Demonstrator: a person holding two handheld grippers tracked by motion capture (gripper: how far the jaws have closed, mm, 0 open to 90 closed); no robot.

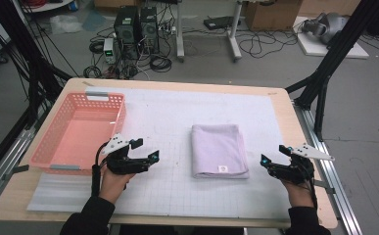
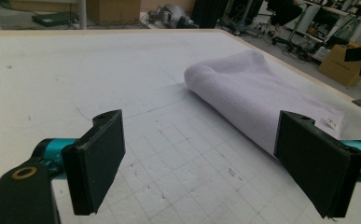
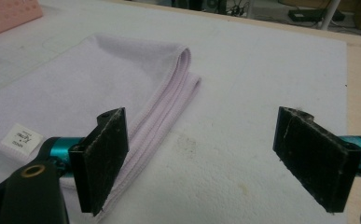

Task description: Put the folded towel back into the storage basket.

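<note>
So the folded lilac towel [image 1: 220, 151] sits roughly mid-mat, a bit toward the near edge of the tabletop, with the pink basket [image 1: 109, 101] over at the left edge. Both grippers are empty with their jaws spread wide: the left gripper [image 1: 145, 150] hovers between basket and towel, and the right gripper [image 1: 275, 153] is just off the towel's right side.

My guess is the move here is grabbing the towel to get it into the basket. If so, I'd go for both near corners at once so the fold doesn't flop open. In the right gripper view the stacked hemmed edges [image 3: 169, 100] are on that side, so the right one needs to slide a jaw under all the layers, not just pinch the top one. The left side is the rounded fold [image 2: 234, 88], easier to bite. Come in low and flat along the white mat [image 1: 167, 117], close fully, then lift both together.
</note>
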